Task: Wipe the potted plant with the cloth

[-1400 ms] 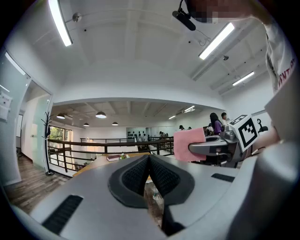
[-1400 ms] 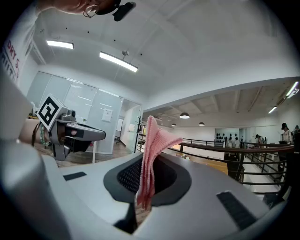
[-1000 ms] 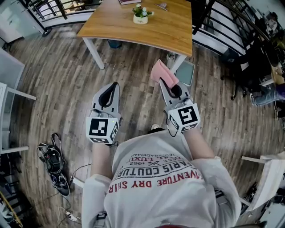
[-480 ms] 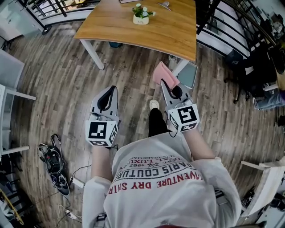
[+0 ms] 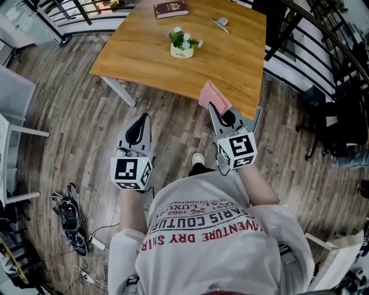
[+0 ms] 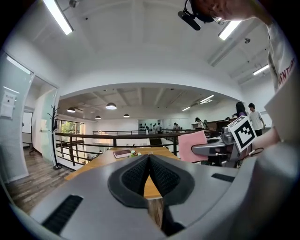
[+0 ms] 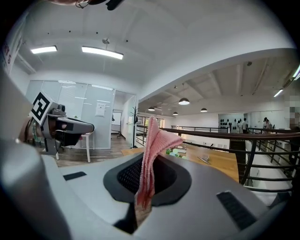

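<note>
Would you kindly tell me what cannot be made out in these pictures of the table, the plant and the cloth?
- Head view: the print on the potted plant's pot and the book's title are too small to read.
- Head view: the table's far side is cut off by the top edge.
- Right gripper view: the cloth, clamped in the right gripper, overlaps the plant.
- Left gripper view: the plant is tiny beyond the shut left gripper.

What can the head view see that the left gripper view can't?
Only the head view shows the cables on the floor and the person's shoe. Only the left gripper view shows ceiling lamps, a coat stand and people far off. Both show the wooden table, the book, the potted plant and the pink cloth pinched in the right tongs.
</note>
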Motion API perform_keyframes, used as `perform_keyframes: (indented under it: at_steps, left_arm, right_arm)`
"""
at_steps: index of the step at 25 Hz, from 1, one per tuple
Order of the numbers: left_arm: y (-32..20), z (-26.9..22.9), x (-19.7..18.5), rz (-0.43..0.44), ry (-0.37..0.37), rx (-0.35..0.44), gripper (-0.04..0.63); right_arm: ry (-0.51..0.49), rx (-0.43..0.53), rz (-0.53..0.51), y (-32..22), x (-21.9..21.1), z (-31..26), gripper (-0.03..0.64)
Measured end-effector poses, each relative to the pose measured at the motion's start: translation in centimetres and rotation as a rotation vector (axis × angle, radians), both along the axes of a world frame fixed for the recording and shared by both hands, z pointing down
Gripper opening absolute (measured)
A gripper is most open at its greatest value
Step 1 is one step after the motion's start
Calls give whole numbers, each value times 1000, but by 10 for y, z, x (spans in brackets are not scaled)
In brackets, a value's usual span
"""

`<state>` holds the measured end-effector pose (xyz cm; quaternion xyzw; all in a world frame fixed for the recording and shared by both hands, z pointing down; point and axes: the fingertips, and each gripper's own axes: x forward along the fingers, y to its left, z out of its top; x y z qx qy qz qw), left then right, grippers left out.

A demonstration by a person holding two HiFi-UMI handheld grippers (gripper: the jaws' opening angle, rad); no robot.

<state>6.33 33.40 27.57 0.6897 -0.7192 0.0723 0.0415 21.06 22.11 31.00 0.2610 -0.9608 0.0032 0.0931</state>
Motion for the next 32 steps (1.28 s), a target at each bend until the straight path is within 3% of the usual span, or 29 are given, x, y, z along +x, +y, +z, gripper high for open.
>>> perform_keyframes:
  at_steps: [6,14,22,27,32]
  left_arm:
    - [-93,11,-9,1,-23,-36,15]
    - [-170,39,-40,42,-16,-100,15]
    - [-263,65,-96,210,10,-112,15]
    - [-307,99,-119,354,33,-160,15]
    - [-334,143,-125,487,60,-212,15]
  right_arm:
    - [17,-30,-5,-99,-14,13,35]
    - [85,-93,44,-176,-32,51,37]
    - [159,-195,203,-244,-66,94,37]
    - [318,-224,288,-274,-80,144,37]
    - [410,-284,301,-290,-99,195,37]
